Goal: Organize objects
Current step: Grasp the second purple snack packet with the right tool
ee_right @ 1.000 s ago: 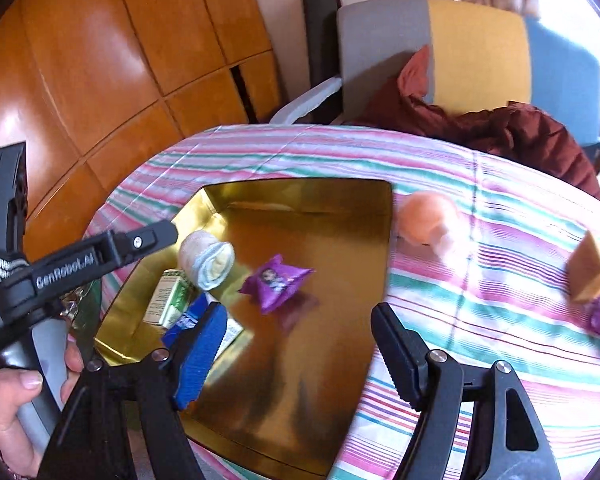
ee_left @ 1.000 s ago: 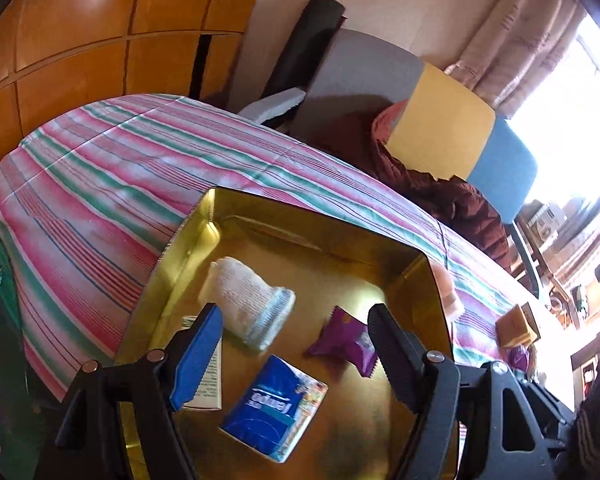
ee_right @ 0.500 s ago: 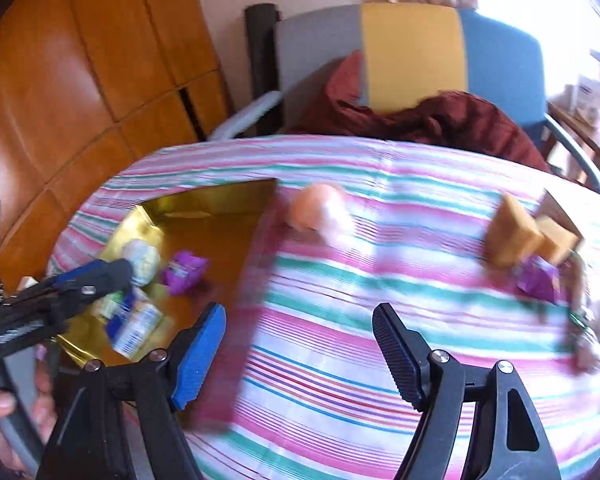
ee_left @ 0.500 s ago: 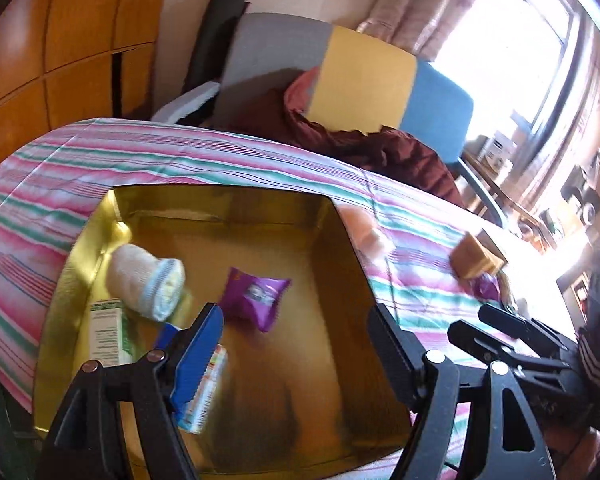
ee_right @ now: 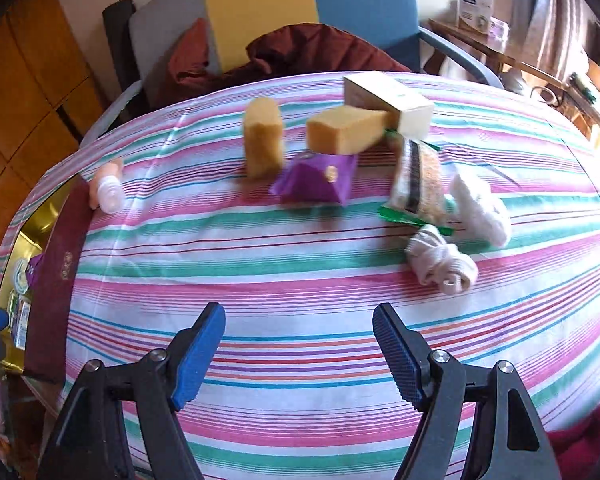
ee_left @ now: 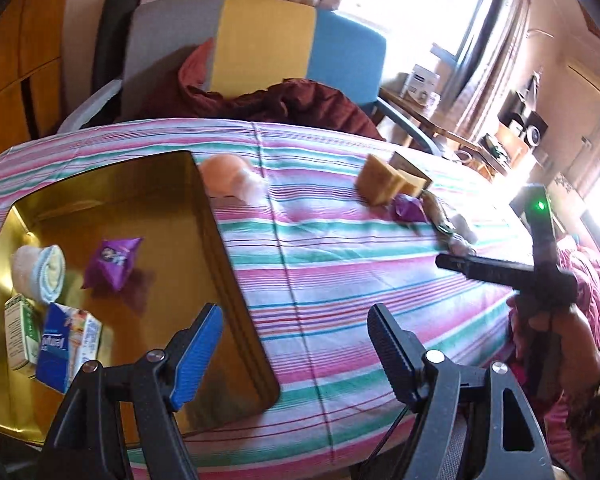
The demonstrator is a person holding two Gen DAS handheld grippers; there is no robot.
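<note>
We have four things in our shiny gold metal tray (ee_left: pixel 220 248). Two yellow sponges (ee_right: pixel 342 128), a purple packet (ee_right: pixel 316 180) and rolled socks (ee_right: pixel 444 260) wait on the striped cloth. Our left gripper (ee_left: pixel 294 354) and right gripper (ee_right: pixel 300 354) are both wide apart, holding nothing.

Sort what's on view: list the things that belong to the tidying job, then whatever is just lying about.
Job:
gold tray
purple packet
two sponges
cardboard box
rolled socks
peach bottle
left gripper, open
right gripper, open

Lying about:
chair
maroon cloth
striped tablecloth
</note>
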